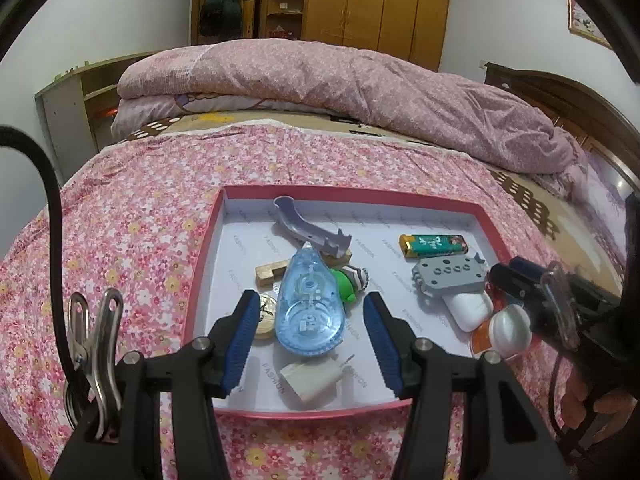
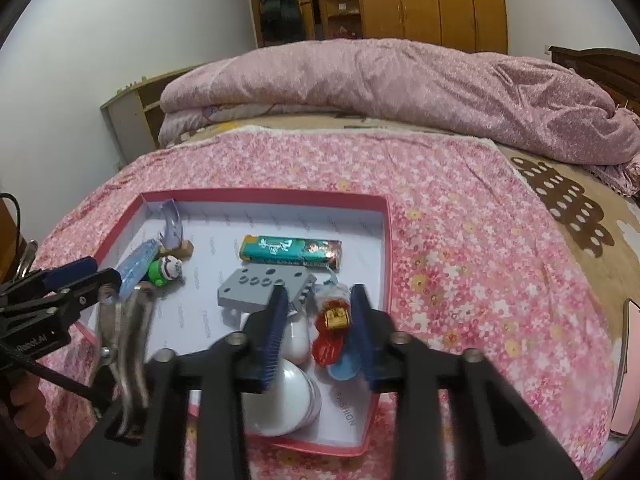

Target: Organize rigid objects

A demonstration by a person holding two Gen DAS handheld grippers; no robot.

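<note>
My right gripper (image 2: 318,320) stood over the near right corner of the tray (image 2: 384,216), jaws part open with a red charm (image 2: 330,330) between them. The pads did not appear to press on it, so I judged it released, not held (motion blur left contact at the right pad uncertain). A white puck (image 2: 280,396) lay below the left jaw, a grey block (image 2: 260,286) just ahead of it, and a lighter (image 2: 290,252) farther ahead.

My left gripper (image 1: 310,338) hung with its jaws moderately open and empty, straddling a blue tape dispenser (image 1: 310,306) without touching it; a white plug (image 1: 312,380) lay nearer me.

Step in hand, as I judged it: depositing the charm in the tray. The next move called for lifting the right jaws straight up, clear of the charm, without nudging the puck.
</note>
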